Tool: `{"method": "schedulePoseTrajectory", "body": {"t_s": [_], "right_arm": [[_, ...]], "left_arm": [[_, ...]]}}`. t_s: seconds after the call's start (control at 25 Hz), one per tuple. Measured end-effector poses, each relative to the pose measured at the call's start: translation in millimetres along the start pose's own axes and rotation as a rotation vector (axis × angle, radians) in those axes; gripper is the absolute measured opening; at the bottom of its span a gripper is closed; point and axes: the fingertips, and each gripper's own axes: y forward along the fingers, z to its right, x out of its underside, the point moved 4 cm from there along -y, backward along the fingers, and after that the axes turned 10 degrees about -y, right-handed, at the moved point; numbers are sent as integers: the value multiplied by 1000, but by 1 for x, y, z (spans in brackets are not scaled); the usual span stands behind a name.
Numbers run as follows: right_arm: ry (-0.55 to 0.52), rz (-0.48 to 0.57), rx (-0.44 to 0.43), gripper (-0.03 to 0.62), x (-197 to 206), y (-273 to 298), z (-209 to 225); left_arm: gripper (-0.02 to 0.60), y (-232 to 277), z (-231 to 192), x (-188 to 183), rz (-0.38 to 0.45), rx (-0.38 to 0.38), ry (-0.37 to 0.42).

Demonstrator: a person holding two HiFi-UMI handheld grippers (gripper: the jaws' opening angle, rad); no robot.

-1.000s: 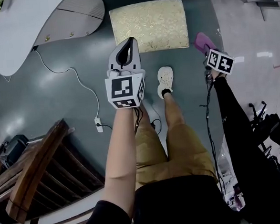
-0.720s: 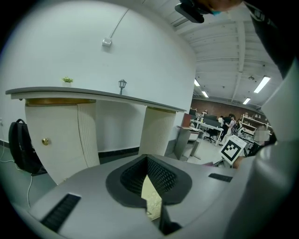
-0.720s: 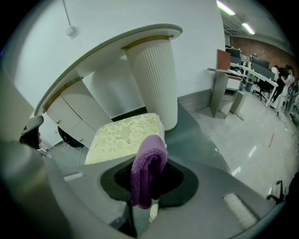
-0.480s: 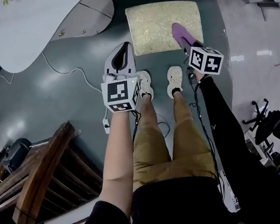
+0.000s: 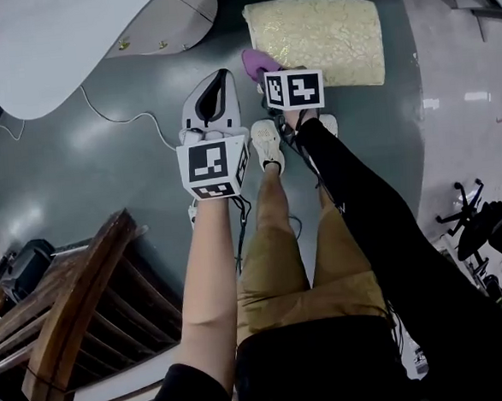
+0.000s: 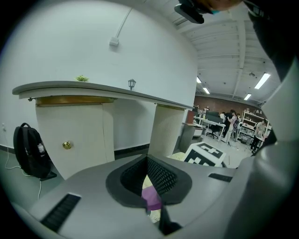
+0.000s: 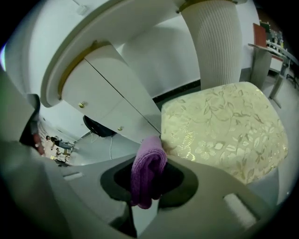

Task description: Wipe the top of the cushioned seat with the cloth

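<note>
Right gripper view shows the right claw [image 7: 145, 198] clamped on the purple cloth [image 7: 148, 168], just at the corner of the cushioned seat [image 7: 224, 126] lying toward 2 o'clock; wiping seems only starting, so next the cloth must press down and sweep across.

The head view is looking steeply down from high above; the right gripper view is looking closely across the same pale-gold floral cushioned seat [image 5: 316, 30].

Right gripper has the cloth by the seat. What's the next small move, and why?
Probably sweep the right gripper across the cushioned seat: its jaws grip the cloth at the seat's near-left corner, and nearly the whole top lies ahead and rightward.
</note>
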Motion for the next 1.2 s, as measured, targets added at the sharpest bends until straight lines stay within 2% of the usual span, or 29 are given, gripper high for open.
{"method": "schedulePoseTrajectory", "body": {"t_s": [0.12,0.36,0.68,0.92,1.0,1.12,1.2], "right_arm": [[11,-73,65,81,8,11,19],[1,-71,126,81,6,-14,71],[45,-79,287,81,17,-79,197],[88,-76,387,81,25,-123,279],[87,-79,454,81,27,-137,298],[56,-81,600,81,24,-161,324],[55,-58,658,81,20,-175,338]], "left_arm": [[0,3,1,1,-4,-6,-2],[0,19,20,-4,0,-15,0],[0,52,68,-4,-1,13,-24],[0,73,101,-13,14,36,-8],[0,77,105,-16,15,39,0],[0,81,106,-22,30,24,18],[0,84,107,-27,47,13,39]]}}
